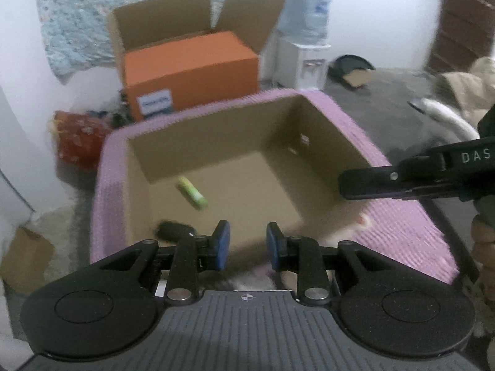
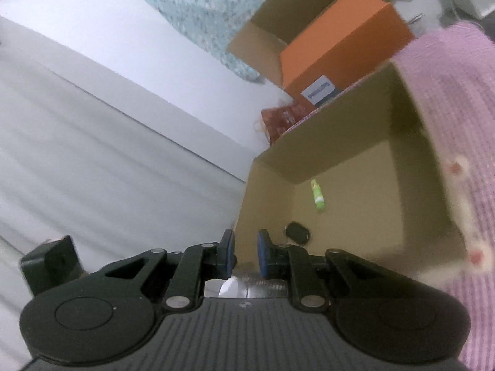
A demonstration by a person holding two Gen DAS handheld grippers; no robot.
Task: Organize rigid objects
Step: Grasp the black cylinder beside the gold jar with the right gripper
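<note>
Left wrist view: the left gripper (image 1: 247, 242) hangs over the near edge of an open cardboard box (image 1: 324, 130) wrapped in pink cloth (image 1: 402, 225), its blue pads drawn in narrow with nothing between them. On the box floor lie one green tube (image 1: 191, 192), ahead and left of the pads, and one black oval object (image 1: 171, 231) in the near left corner, just beside the left finger. The right gripper (image 1: 343, 184), lettered "DAS", reaches in from the right, closed and empty. Behind stands one orange box (image 1: 191, 68); its label is unreadable.
</note>
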